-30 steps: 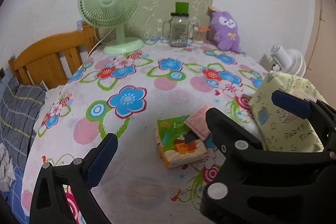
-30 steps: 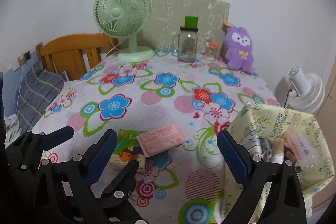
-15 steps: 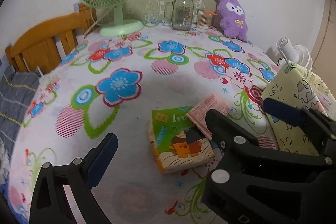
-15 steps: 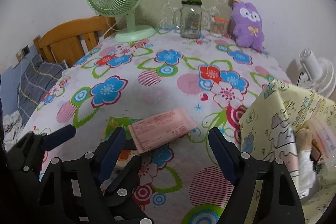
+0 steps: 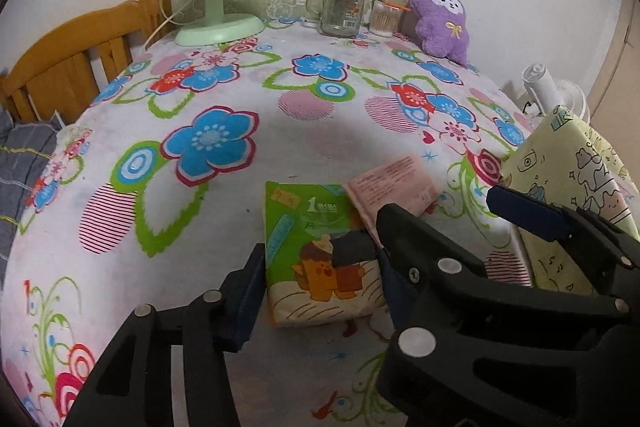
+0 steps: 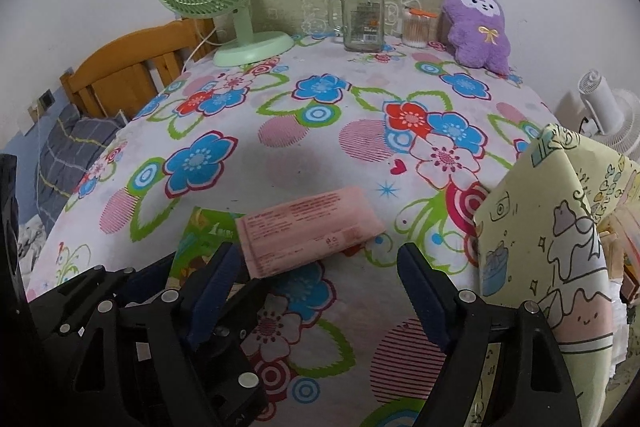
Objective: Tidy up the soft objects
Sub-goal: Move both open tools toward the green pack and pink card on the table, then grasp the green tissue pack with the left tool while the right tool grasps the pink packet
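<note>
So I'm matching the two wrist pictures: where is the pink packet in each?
Left wrist: the pink packet lies right of centre, its corner over the green tissue pack.
Right wrist: the pink packet sits low centre, just ahead of the open jaws.
Shared landmark: the purple plush toy at the back.

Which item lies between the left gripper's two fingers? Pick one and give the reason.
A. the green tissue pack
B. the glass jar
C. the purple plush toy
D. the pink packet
A: in the left wrist view the left gripper has a finger on each side of the green tissue pack and its jaws are closing on it, while the pink packet lies beyond, overlapping the pack's far corner.
</note>
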A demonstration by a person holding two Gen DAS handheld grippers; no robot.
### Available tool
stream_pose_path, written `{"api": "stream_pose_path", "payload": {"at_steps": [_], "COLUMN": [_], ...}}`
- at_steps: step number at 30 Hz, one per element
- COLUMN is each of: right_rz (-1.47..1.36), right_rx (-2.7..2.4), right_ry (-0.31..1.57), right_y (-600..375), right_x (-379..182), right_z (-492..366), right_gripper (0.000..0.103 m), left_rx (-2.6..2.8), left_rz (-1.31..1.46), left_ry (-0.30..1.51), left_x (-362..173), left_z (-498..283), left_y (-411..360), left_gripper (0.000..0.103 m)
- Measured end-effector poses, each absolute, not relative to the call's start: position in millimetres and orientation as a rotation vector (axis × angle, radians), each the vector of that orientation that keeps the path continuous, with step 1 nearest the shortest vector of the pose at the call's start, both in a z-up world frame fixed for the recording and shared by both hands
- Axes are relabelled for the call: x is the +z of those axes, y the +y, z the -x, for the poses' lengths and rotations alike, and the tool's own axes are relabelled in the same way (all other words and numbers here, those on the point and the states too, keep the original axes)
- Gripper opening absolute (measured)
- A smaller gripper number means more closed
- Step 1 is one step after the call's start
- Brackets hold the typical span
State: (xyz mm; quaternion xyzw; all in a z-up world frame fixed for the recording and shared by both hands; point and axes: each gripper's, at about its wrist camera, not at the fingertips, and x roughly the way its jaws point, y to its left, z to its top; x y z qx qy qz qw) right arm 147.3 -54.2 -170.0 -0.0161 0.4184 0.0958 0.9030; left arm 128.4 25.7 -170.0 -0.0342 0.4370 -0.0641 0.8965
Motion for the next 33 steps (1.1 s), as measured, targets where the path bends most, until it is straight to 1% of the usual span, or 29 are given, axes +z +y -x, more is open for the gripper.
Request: {"api": "stream_pose_path", "payload": {"at_steps": [12, 20, 21, 23, 28, 33], "right_rz": [-0.026, -0.094, -0.099, -0.105, -0.134, -0.079], "right_rx": [0.203, 0.193, 0.191, 0.188, 0.179, 0.178], "right_ry": [0.901, 0.971, 0.980, 0.998, 1.022, 1.018], "right_y": [-45, -42, -42, -42, -44, -36], "right_x": [-170, -181, -183, -186, -193, -194], "right_z": [-158, -176, -177, -182, -192, -196], "right_gripper": [0.083, 0.083, 0.078, 0.074, 0.071, 0.058], "left_rx": [-0.057, -0.064, -0.063, -0.063, -0.060, -0.057], "left_rz": [0.029, -0.011, -0.012, -0.017, -0.021, -0.028], "left_ry": [0.906, 0.910, 0.914, 0.921, 0.919, 0.923], "left_x": [-166, -166, -167, -168, -169, -171], "left_z": [-135, -150, -152, -155, -159, -162], "left_y": [50, 53, 54, 55, 57, 55], "left_gripper": [0.053, 0.053, 0.053, 0.053, 0.053, 0.053]}}
